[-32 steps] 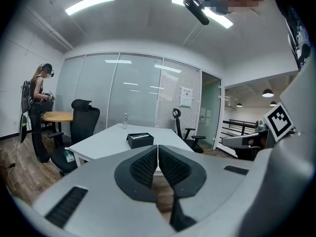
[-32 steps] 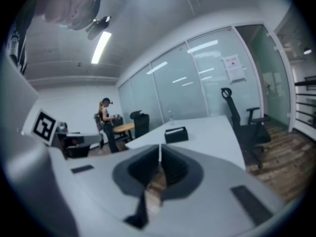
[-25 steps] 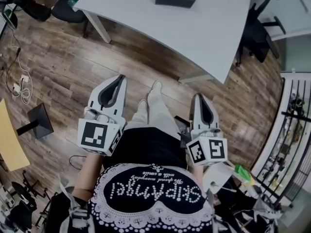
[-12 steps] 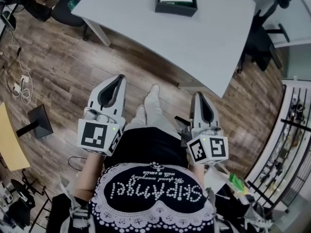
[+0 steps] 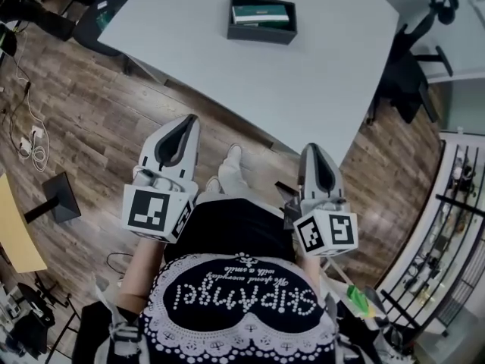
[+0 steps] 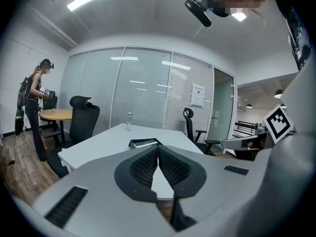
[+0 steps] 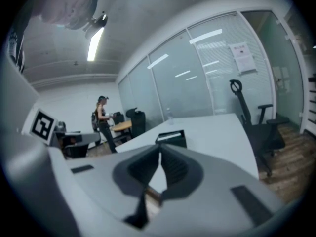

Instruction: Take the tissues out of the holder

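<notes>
While left gripper (image 5: pixel 189 118) and right gripper (image 5: pixel 311 147) sit closed, empty, holder (image 5: pixel 261 36) walls half-hide tissues (image 5: pixel 261 14).

Black office chair (image 5: pixel 395 65) standing at bench's (image 5: pixel 326 59) right edge. Cables (image 5: pixel 35 141) lying on wood floor (image 5: pixel 98 120), left. Clear bottle (image 6: pixel 129 121) standing on bench. Person (image 6: pixel 35 110) standing beside round wooden table (image 6: pixel 57 114).

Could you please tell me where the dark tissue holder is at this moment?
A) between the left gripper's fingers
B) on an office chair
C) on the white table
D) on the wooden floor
C: in the head view the dark tissue holder stands on the white table, near its far side.
</notes>
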{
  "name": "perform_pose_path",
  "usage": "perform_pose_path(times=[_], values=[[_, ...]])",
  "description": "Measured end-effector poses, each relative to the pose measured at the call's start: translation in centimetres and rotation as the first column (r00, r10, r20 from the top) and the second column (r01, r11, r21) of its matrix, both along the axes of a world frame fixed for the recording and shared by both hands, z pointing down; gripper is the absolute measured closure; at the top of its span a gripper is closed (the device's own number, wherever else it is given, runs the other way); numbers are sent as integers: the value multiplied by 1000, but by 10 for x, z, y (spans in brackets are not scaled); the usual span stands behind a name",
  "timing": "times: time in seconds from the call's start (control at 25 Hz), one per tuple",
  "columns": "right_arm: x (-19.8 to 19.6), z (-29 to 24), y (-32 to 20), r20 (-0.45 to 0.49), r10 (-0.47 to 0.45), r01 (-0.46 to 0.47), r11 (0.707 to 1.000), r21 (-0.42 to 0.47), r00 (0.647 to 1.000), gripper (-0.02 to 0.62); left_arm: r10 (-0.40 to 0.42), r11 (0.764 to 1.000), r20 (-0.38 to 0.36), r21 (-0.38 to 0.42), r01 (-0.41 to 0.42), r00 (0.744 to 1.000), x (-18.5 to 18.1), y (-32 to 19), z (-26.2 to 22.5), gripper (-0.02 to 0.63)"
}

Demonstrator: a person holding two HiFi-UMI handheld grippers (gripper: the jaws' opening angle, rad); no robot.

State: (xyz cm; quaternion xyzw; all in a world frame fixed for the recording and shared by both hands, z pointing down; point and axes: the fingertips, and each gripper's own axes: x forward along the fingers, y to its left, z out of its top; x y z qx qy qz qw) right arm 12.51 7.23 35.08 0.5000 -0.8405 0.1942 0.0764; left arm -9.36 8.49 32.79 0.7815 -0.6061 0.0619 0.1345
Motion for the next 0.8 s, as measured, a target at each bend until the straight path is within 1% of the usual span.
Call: perform_pose_path(times=[0.4, 0.56, 0.72, 0.8], values=[[11, -2, -47, 13, -31, 31, 999, 24, 999, 560, -25, 1000, 16, 9, 25, 1000, 15, -40, 2, 580], [16, 0, -56, 14, -42, 41, 999, 26, 999, 560, -28, 1000, 20, 13, 28, 999, 23, -48, 2, 580], [17, 0, -64, 29, -51, 50, 998, 30, 998, 560, -20, 1000, 48, 23, 19, 999, 31, -52, -2, 581], [15, 0, -67, 42, -54, 53, 998, 30, 998, 560, -17, 1000, 55, 14, 16, 998, 32, -51, -3, 583]])
